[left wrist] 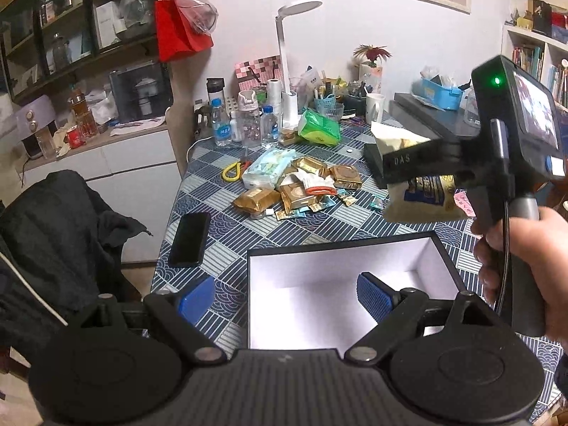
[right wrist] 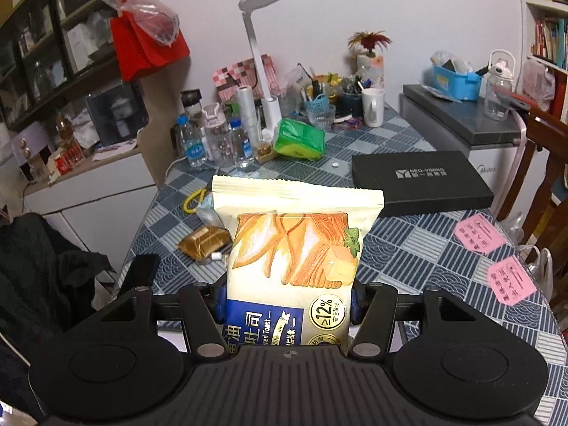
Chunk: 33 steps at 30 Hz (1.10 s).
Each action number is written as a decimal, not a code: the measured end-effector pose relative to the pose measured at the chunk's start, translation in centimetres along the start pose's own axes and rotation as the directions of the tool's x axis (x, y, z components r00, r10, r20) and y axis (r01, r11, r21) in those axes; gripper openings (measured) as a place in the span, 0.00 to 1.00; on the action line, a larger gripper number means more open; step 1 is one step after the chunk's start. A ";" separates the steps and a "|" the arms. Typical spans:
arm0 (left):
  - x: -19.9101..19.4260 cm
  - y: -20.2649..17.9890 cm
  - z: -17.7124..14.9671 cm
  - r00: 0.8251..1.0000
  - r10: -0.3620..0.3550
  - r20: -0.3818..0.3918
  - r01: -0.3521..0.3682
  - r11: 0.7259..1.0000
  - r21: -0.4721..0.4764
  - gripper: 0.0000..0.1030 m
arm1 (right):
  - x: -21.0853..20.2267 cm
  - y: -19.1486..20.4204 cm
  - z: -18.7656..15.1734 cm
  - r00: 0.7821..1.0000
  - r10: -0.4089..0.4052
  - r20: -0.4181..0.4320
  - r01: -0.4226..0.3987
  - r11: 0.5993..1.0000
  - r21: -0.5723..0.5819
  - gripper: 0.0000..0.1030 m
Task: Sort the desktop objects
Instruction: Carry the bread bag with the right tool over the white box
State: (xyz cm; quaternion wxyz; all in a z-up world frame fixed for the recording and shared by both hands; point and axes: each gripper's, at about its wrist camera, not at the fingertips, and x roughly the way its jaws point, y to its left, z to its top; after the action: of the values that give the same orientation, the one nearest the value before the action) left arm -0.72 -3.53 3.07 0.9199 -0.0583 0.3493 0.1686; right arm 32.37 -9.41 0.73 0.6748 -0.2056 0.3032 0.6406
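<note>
Right gripper (right wrist: 289, 307) clamped on toast bag (right wrist: 294, 248), raised above table (right wrist: 408, 241). Left gripper (left wrist: 284, 300) spread wide, nothing grasped, over open box (left wrist: 340, 259).

The tabletop (left wrist: 227, 227), covered in a blue-and-grey patterned cloth, carries an open white-lined box (left wrist: 340, 277) at its near edge with a black phone (left wrist: 190, 238) to its left. Farther back lie gold snack packets (left wrist: 301, 188), yellow-handled scissors (left wrist: 234, 170), a green tissue pack (left wrist: 317, 129), water bottles (left wrist: 245, 124) and a flat black box (right wrist: 419, 181)
</note>
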 end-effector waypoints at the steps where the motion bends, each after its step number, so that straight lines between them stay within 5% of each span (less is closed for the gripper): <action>1: -0.2 0.0 -0.1 1.000 0.000 0.000 0.000 1.000 -0.003 1.00 | -0.2 0.1 -0.2 1.000 0.001 -0.001 -0.001 1.000 -0.001 0.54; 33: -1.8 3.7 -3.5 1.000 0.010 -0.010 -0.011 0.998 -0.068 1.00 | 0.7 3.0 -7.2 0.994 -0.034 -0.103 0.030 0.999 -0.040 0.54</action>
State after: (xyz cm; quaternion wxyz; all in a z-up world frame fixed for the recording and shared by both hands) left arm -5.51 -1.32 1.67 0.9148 -0.0887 0.3480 0.1849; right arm 28.36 -13.34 -4.67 0.6644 -0.2561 0.3222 0.6238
